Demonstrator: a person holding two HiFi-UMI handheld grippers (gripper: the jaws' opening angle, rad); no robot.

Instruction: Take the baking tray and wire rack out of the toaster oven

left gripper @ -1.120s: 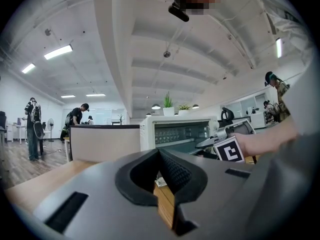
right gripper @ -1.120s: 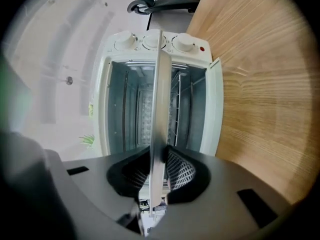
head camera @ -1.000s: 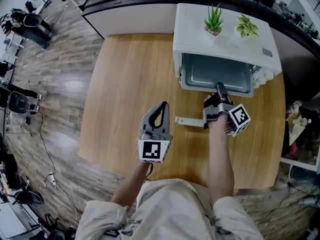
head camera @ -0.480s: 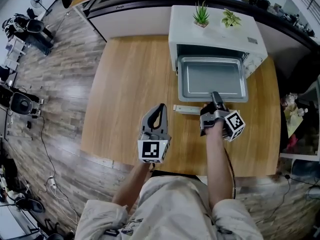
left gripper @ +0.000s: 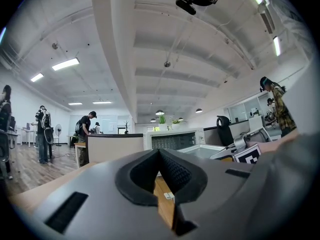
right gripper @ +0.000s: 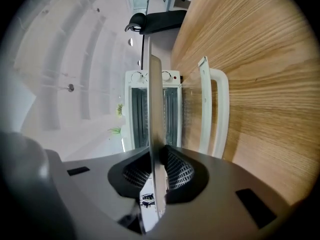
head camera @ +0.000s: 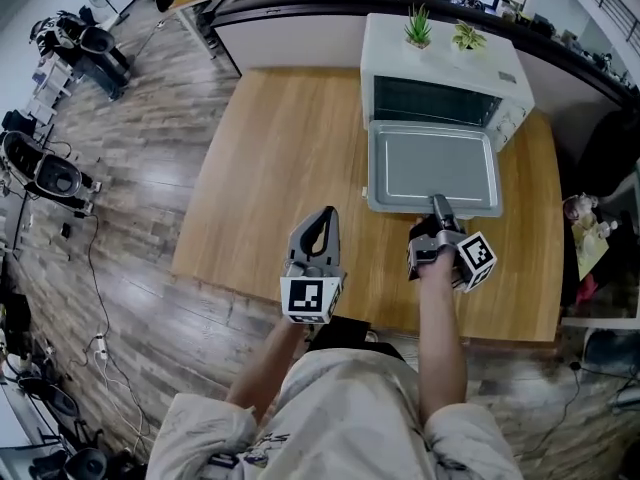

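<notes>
Baking tray (head camera: 433, 165) is lying flat in the upper right of the head view, in front of the open mouth of the white toaster oven (head camera: 445, 63). Its far edge is sitting right at that mouth and its near edge is reaching out over the wooden desk (head camera: 270, 168). The right tool (head camera: 440, 206) is gripping the middle of the tray's near rim. In the right gripper view this tool (right gripper: 156, 155) is lying turned on its side, and its two ribbed pads are pressing from both sides on the thin metal of the tray (right gripper: 155, 104), which is running up the middle of the frame as a narrow grey strip. Behind it the oven (right gripper: 135, 114) is standing open, and the white door handle (right gripper: 219, 109) is showing just right of the tray against the wood grain.

The left tool (head camera: 321, 218) is hanging over the near part of the desk, lower left of the tray and well apart from it, pointing away from the person. In the left gripper view this tool (left gripper: 159, 153) is showing its jaws meeting at the tips with nothing held between them, and only a sliver of desk is showing through the gap lower down. Beyond it, right of centre, the tray (left gripper: 205, 151) is appearing pale grey in front of the oven (left gripper: 172, 140).

Two small potted plants (head camera: 440, 31) are standing on top of the oven
</notes>
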